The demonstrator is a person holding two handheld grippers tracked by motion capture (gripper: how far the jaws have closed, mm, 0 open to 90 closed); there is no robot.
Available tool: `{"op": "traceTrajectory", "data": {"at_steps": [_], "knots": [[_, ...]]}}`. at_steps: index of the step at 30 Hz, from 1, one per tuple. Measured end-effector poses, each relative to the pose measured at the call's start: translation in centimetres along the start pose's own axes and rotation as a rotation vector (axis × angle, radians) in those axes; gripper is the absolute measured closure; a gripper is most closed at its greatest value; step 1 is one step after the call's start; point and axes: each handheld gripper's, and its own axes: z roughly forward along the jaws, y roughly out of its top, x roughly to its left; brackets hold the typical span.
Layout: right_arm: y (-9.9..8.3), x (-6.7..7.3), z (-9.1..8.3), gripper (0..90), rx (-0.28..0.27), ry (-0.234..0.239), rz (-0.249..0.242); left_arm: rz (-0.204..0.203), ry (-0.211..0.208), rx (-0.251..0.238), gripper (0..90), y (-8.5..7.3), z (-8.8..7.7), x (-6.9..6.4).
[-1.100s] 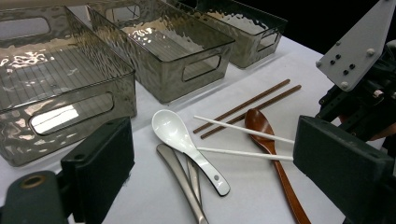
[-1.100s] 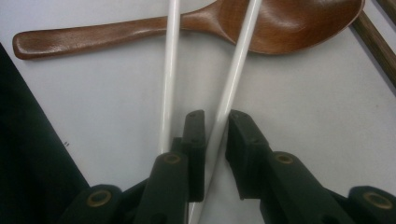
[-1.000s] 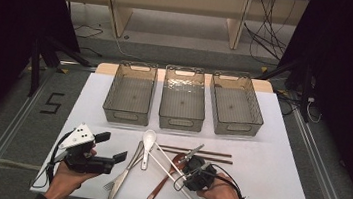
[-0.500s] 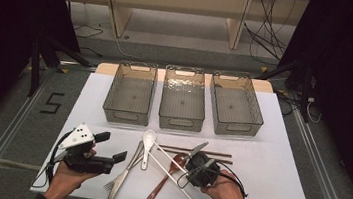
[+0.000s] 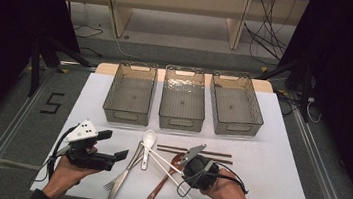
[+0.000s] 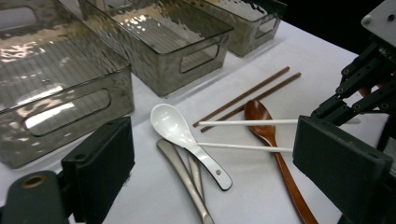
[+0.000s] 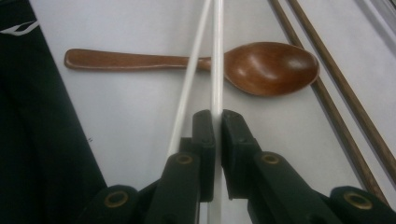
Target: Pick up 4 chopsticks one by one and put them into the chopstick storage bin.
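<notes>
Item: white chopsticks (image 7: 216,51), a pair, lying on the worktop (image 5: 275,186) in front of three clear bins (image 5: 183,100). One stick is clamped between the jaws of the right tool (image 7: 217,122), which stand together on it with no gap showing; the second white stick (image 7: 187,93) runs just beside the left jaw, outside the grip, and meets the first farther out. Whether the held stick has left the worktop cannot be told.

Key relation: the held stick's long axis runs straight ahead along the right tool's own line, away from the hand. In the high view the pair slants from near the right tool (image 5: 191,169) up and left toward the white spoon (image 5: 147,141). Both sticks cross over the neck of the wooden spoon (image 7: 261,67), which lies across them.

Nearby: brown chopsticks (image 5: 193,154), parallel, on the bin side of the wooden spoon; a metal fork (image 5: 123,176) and a second metal piece beside the white spoon.

Left tool (image 5: 108,149): jaws apart, holding nothing, hovering left of the cutlery heap with the white spoon lying ahead of it. The right hand (image 5: 227,191) is plainly nearer the white pair.

Judgement: only one stick is secured; lifting along this axis would likely leave its mate behind on the wooden spoon.
</notes>
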Motion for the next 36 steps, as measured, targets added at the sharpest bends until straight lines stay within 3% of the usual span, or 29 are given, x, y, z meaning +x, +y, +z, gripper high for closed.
{"op": "traceTrajectory", "data": {"at_steps": [1, 5, 6, 7, 8, 11, 12, 15, 19, 22, 30, 36], "knots": [[0.1, 0.2, -0.2, 85.3, -0.001, -0.002, -0.037, 0.017, -0.016, 0.022, 12.9, 0.3, 0.3, -0.1], [0.3, 0.7, -0.6, 85.3, -0.002, -0.012, -0.068, 0.081, -0.057, 0.071, 14.6, 1.6, 1.3, -0.9], [0.4, 0.9, -0.8, 85.3, 0.000, -0.022, -0.101, 0.096, -0.073, 0.088, 15.6, 1.9, 1.6, -1.1], [0.4, 0.9, -0.8, 85.3, 0.000, -0.022, -0.101, 0.109, -0.083, 0.104, 15.6, 2.1, 2.0, -1.2], [0.4, 1.1, -1.0, 85.3, -0.002, -0.034, -0.137, 0.121, -0.095, 0.125, 15.8, 2.3, 2.3, -1.4], [0.4, 1.3, -1.2, 85.3, -0.002, -0.038, -0.164, 0.140, -0.132, 0.180, 15.9, 2.7, 3.3, -1.8], [0.3, 1.3, -1.3, 85.3, 0.001, -0.039, -0.195, 0.156, -0.137, 0.200, 15.9, 2.7, 3.6, -1.9], [0.2, 1.5, -1.4, 85.3, 0.004, -0.044, -0.204, 0.186, -0.147, 0.256, 15.9, 2.6, 4.4, -2.3], [0.3, 1.6, -1.7, 85.2, -0.002, -0.047, -0.255, 0.257, -0.152, 0.324, 16.9, 2.7, 5.1, -3.1], [0.2, 1.7, -1.7, 85.2, -0.001, -0.044, -0.271, 0.283, -0.176, 0.382, 17.3, 2.6, 5.8, -3.6], [0.2, 2.0, -1.5, 85.2, 0.013, -0.038, -0.311, 0.360, -0.209, 0.463, 20.4, 2.3, 7.0, -4.8], [0.3, 2.4, -1.5, 85.2, 0.022, -0.042, -0.335, 0.407, -0.255, 0.537, 31.3, 1.9, 7.8, -5.4]]}}
